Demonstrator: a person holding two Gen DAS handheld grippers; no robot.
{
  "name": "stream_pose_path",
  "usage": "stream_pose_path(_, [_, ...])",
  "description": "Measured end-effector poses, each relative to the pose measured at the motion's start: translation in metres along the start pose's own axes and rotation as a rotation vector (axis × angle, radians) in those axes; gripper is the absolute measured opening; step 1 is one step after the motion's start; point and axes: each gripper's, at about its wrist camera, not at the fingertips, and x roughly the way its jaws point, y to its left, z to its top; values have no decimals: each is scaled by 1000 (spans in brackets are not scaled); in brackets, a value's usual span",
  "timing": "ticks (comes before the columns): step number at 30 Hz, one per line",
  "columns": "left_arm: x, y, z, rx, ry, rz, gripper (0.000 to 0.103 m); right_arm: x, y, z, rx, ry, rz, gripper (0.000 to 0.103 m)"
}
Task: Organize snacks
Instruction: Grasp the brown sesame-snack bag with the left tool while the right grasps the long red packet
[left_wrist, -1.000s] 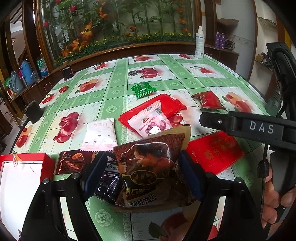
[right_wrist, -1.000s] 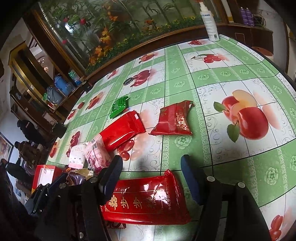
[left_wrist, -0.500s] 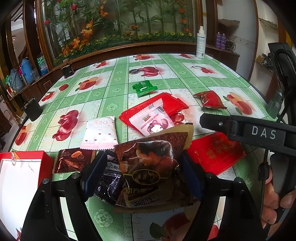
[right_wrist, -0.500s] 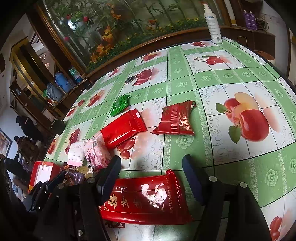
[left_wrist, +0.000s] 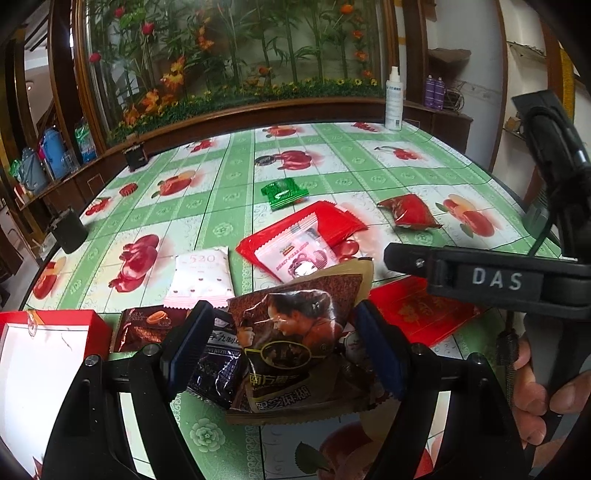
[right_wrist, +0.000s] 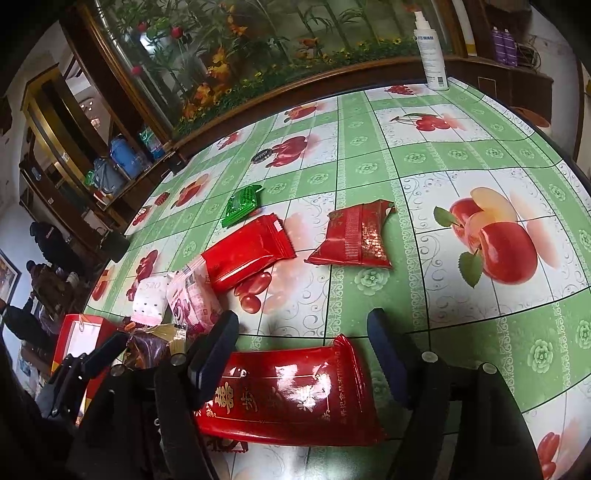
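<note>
brown snack bag (left_wrist: 295, 343): overlaps dark packet (left_wrist: 218, 369) | left gripper (left_wrist: 284, 354) jaws open astride it | right gripper (right_wrist: 303, 354) jaws open over red packet (right_wrist: 291, 398) | unchanged since earlier

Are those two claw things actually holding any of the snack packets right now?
Neither. The left gripper stands open around the brown packet; the right gripper open over the red packet.

Bright daylight, glossy glare, fisheye-warped edges
</note>
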Motion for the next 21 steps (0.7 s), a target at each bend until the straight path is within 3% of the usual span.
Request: stream_pose_path(21, [1, 1, -2, -12, 8, -52, 79, 2, 8, -3, -68, 3, -32, 82])
